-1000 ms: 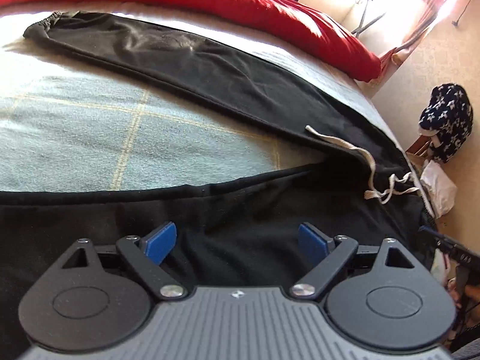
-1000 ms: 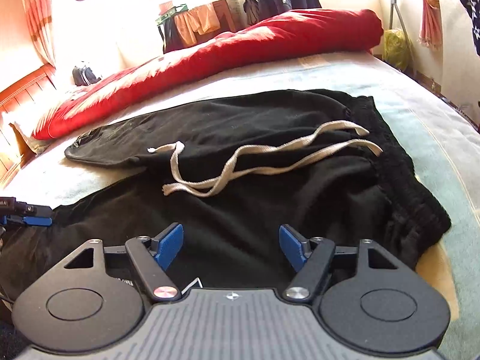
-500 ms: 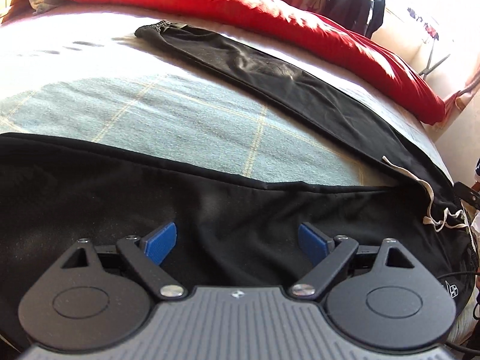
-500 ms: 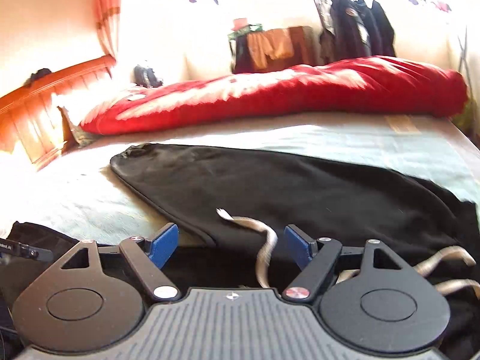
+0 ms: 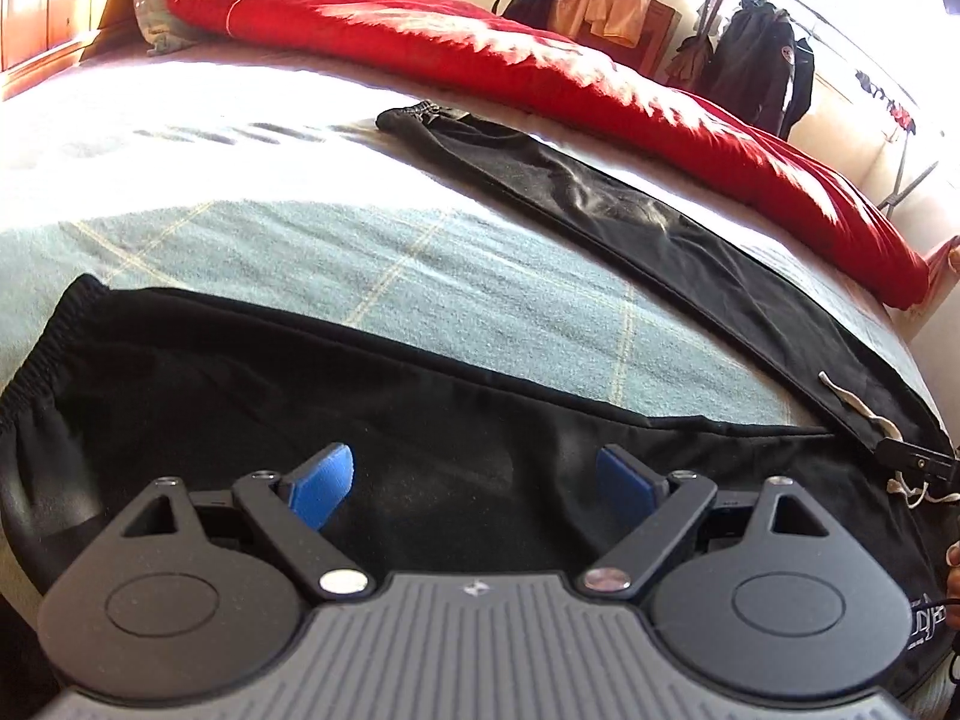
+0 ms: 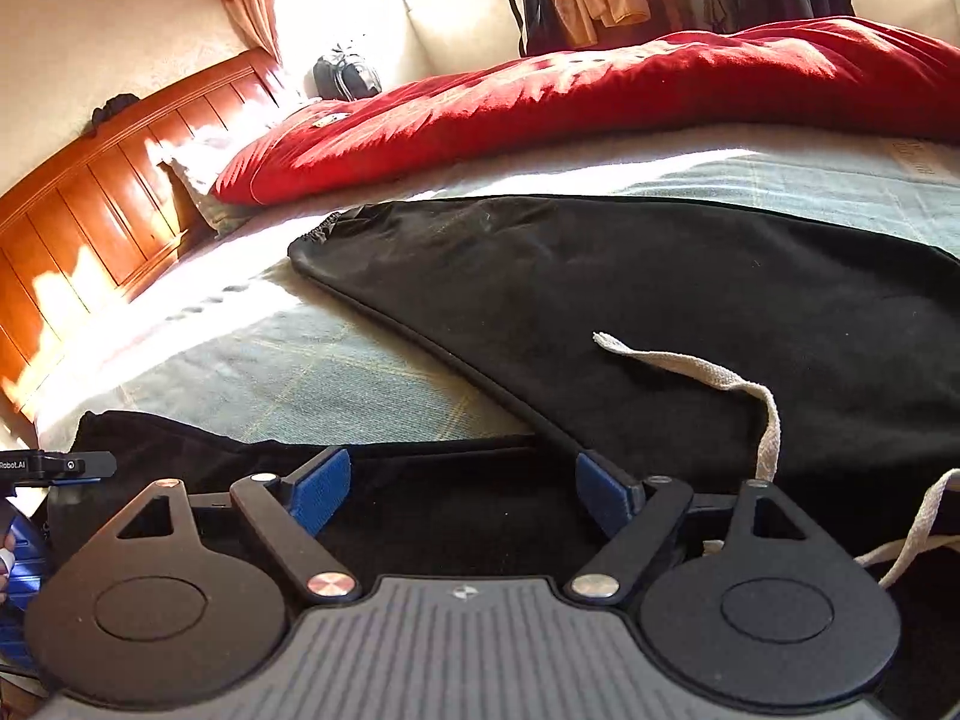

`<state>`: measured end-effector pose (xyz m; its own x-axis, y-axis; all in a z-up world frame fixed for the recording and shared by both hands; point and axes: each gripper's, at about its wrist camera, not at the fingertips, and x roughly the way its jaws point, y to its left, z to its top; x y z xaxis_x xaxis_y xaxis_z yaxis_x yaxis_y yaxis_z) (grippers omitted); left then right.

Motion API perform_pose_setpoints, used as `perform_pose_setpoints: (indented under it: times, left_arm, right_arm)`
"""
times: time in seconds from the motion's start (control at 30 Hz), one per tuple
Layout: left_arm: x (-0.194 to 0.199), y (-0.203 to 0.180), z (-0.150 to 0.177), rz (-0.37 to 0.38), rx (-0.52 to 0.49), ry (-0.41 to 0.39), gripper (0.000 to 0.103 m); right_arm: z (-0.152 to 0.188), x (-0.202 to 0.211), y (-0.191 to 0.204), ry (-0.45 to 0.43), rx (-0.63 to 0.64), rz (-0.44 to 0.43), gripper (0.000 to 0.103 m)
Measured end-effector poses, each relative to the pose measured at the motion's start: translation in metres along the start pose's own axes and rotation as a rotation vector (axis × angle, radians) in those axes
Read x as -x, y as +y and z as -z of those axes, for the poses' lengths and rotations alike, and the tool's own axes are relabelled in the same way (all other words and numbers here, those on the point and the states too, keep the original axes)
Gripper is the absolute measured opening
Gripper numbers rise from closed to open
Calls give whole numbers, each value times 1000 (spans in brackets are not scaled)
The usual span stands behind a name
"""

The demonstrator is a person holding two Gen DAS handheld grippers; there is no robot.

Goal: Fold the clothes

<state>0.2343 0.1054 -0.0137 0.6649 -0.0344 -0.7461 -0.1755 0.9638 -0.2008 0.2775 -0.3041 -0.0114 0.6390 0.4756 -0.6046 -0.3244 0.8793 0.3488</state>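
Black jogging trousers (image 5: pixel 630 210) lie spread in a V on a bed, legs apart. My left gripper (image 5: pixel 474 483) hovers open over the near leg (image 5: pixel 240 384), close to its elastic cuff (image 5: pixel 36 366), with nothing between its blue pads. The far leg (image 6: pixel 600 276) runs toward the headboard, its cuff (image 6: pixel 318 234) at the end. My right gripper (image 6: pixel 462 489) is open above the crotch area where the legs meet. A white drawstring (image 6: pixel 708 375) lies on the fabric just right of it. The left gripper's tip (image 6: pixel 66 463) shows at the left edge of the right wrist view.
A pale green checked blanket (image 5: pixel 420 276) covers the bed between the legs. A red duvet (image 5: pixel 540 72) is bunched along the far side. A wooden headboard (image 6: pixel 90 198) stands at left. Hanging clothes (image 6: pixel 600 0) and a drying rack (image 5: pixel 756 60) stand behind the bed.
Both grippers have swung left along the trousers toward the headboard. The left one now sits over the near leg's cuff end; the right one has moved from the waistband to the crotch. Both stayed open.
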Motion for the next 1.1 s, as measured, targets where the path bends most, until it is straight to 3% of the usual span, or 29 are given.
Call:
perform_pose_setpoints:
  times: [0.1,0.33,0.4,0.47,0.53,0.6,0.73,0.9,1.03,1.1]
  left_arm:
    - [-1,11,-3,-20,-12,-17,88]
    - [-1,99,-3,-171,67,-37,88]
    - [9,129,-8,-120,145,-26,88]
    - [17,141,-15,-16,184,-13,88]
    - [20,137,-21,68,128,-14,88]
    - [18,132,-23,137,53,-27,89]
    - [4,154,-11,82,91,18,88]
    - [20,173,-4,148,154,-8,89]
    - [29,172,-7,174,140,-3,89]
    - [32,166,-13,232,114,-15,89]
  right_arm:
    - [12,4,11,11,-5,41,86]
    - [37,4,32,63,-62,166,86]
    - [40,4,39,65,-83,201,86]
    - [35,0,54,53,-87,185,86]
    - [29,-4,68,41,-89,167,86]
    - [18,-18,95,34,-53,90,86]
    - [5,-55,147,84,38,-62,88]
    - [-6,-82,159,96,89,-1,88]
    - [-15,-103,168,106,130,49,88]
    - [-20,-114,173,111,151,73,88]
